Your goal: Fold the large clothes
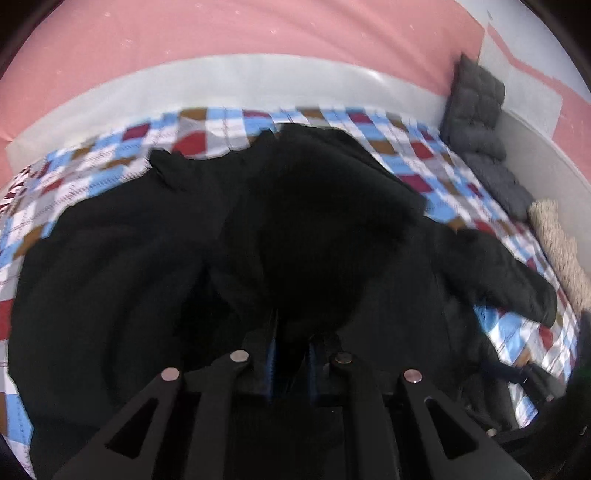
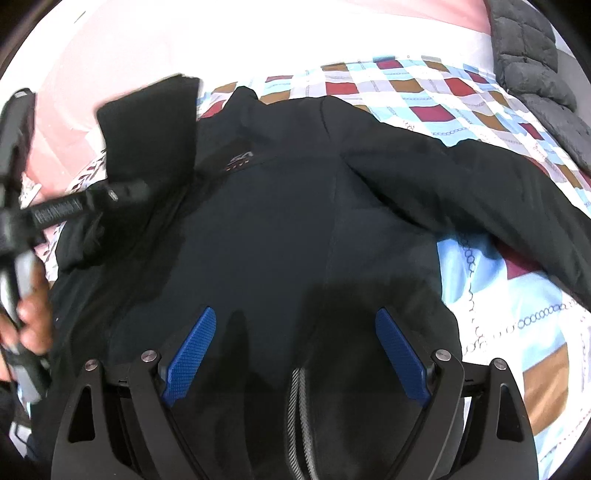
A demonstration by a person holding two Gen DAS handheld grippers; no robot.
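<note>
A bed spread with a checked quilt point(image 2: 461, 96) of red, blue, brown and white diamonds fills the room's foreground, a pink wall point(image 1: 221, 33) behind it. Over the quilt lies a large black jacket point(image 2: 280, 221), collar toward the wall, one sleeve point(image 2: 480, 184) flung out to the right across the checks.

The left gripper point(image 1: 290, 332) has its blue-padded jaws drawn close together, pinching a fold of the black fabric that bunches up between and over them. Seen from the right wrist, the same gripper point(image 2: 122, 192) lifts a flap of the jacket at the garment's left shoulder, with a person's hand point(image 2: 33, 317) gripping its handle at the frame's edge.

The right gripper point(image 2: 295, 325) hovers above the jacket's lower front, its blue pads point(image 2: 192, 350) spread wide with nothing held between them; a zip point(image 2: 301, 417) runs down the cloth just below.

A grey quilted cushion point(image 1: 476, 107) leans at the far right corner of the bed, with a beige knitted item point(image 1: 557, 247) beside it.
</note>
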